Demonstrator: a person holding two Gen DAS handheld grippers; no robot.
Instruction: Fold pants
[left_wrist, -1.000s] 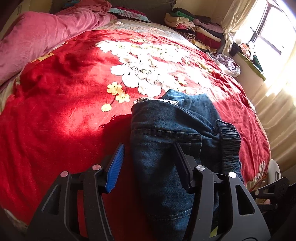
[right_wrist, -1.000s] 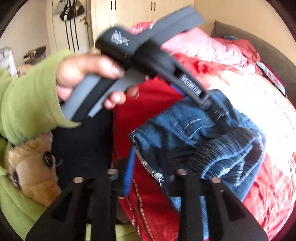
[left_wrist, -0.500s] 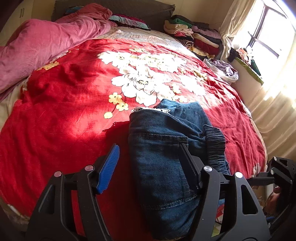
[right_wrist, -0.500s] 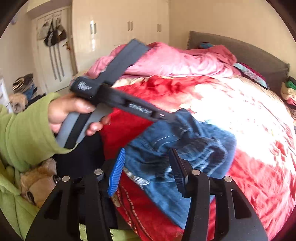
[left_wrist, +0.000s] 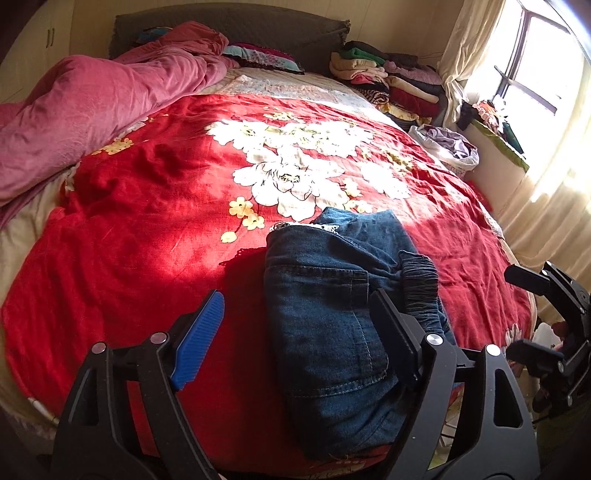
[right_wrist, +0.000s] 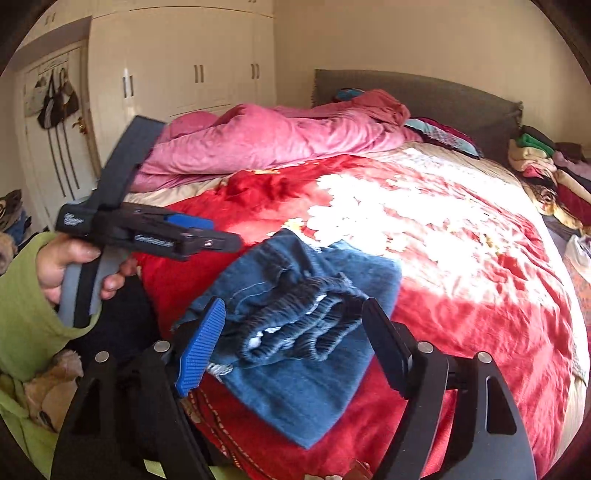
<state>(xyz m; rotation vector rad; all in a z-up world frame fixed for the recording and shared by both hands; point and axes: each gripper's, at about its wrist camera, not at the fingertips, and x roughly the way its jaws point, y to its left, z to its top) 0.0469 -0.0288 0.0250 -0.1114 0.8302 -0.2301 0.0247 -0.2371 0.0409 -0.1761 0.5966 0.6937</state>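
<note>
Folded blue denim pants (left_wrist: 325, 314) lie in a compact bundle on the red flowered bedspread (left_wrist: 147, 229) near the bed's front edge, elastic waistband on the right side. My left gripper (left_wrist: 295, 325) hovers above their near end, its jaws opening, pads clear of the cloth. In the right wrist view the same pants (right_wrist: 306, 314) show their dark gathered waistband on top. My right gripper (right_wrist: 291, 332) hangs over them with jaws opening and nothing pressed between the pads. The left gripper (right_wrist: 207, 232), held by a hand in a green sleeve, appears at the left of that view.
A pink duvet (left_wrist: 92, 110) is heaped along the far left of the bed. Stacked folded clothes (left_wrist: 388, 77) sit at the head on the right, with a window and curtains (left_wrist: 517, 92) beyond. White wardrobes (right_wrist: 177, 74) and a door stand behind. A plush toy (right_wrist: 48, 391) lies low at the left.
Both grippers have widened their jaws and drawn back and up from the pants. The right gripper let go of the bundle's edge and rolled, so the whole bed comes into view.
</note>
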